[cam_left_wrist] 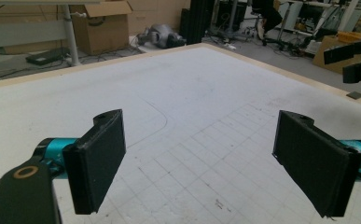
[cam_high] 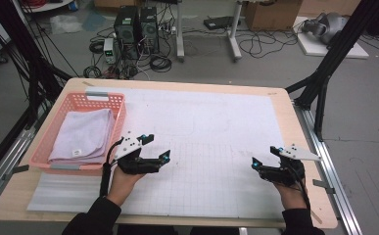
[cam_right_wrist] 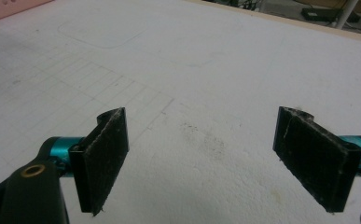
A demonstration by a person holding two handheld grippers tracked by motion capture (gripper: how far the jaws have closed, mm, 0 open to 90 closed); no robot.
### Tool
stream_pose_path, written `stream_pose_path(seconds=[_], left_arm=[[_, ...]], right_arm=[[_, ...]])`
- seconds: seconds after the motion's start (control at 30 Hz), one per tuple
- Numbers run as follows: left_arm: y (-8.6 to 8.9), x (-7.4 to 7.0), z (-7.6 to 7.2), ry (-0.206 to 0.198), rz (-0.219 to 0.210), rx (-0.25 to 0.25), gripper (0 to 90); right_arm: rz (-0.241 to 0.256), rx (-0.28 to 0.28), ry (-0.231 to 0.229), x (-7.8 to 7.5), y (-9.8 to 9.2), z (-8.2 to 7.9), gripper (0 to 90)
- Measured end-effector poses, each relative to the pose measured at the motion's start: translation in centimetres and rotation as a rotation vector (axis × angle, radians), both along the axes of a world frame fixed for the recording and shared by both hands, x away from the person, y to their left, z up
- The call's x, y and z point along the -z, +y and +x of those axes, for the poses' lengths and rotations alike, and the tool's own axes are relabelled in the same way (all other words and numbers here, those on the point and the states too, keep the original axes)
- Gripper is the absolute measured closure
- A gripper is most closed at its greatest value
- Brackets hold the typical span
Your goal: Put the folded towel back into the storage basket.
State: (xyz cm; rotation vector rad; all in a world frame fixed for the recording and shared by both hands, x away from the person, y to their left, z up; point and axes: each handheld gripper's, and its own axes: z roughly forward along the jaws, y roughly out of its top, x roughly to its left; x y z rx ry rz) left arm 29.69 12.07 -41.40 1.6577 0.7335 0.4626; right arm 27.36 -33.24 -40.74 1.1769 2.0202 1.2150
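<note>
Folded lilac towel (cam_high: 84,136) lies flat inside the pink basket (cam_high: 120,115), at the left part of the bench (cam_high: 285,127). Small white label shows near its front edge. Long axis of the folded towel runs roughly front to back, parallel to the basket's long sides.

Left gripper (cam_high: 158,148) hovers just beside the basket's front right corner, over the white gridded mat (cam_high: 216,147). Fingers point away from the basket, toward bench centre, so the towel lies behind and to the left of them. Fingers wide apart, nothing held; the left gripper view shows bare mat between the pads (cam_left_wrist: 101,163).

Right gripper (cam_high: 264,156) sits near the bench's right edge, well apart from the basket. Fingers also spread wide and empty; pads (cam_right_wrist: 104,156) frame bare mat, with a corner of the basket (cam_right_wrist: 10,8) at far upper left.

Judgement: left hand is clearly nearer. Any reach for the towel calls for turning the left gripper back toward the basket.
</note>
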Motion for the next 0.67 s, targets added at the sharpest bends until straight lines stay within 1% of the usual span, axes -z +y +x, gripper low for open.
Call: stream_pose_path(seconds=[0.2, 0.3, 0.33, 0.67], left_arm=[[0.14, 0.26, 0.08, 0.012, -0.001, -0.001, 17.2], [0.15, 0.31, 0.08, 0.015, 0.006, 0.000, 17.2], [0.16, 0.33, 0.09, 0.015, 0.007, 0.000, 17.2], [0.29, 0.48, 0.16, 0.026, -0.004, -0.011, 17.3]], right_arm=[[0.006, 0.008, -0.005, 0.04, 0.05, 0.12, 17.0], [0.006, 0.011, -0.010, 0.07, -0.03, 0.13, 17.0], [0.007, 0.013, -0.005, 0.08, -0.04, 0.11, 17.0], [0.006, 0.005, -0.003, 0.14, 0.10, 0.20, 17.0]])
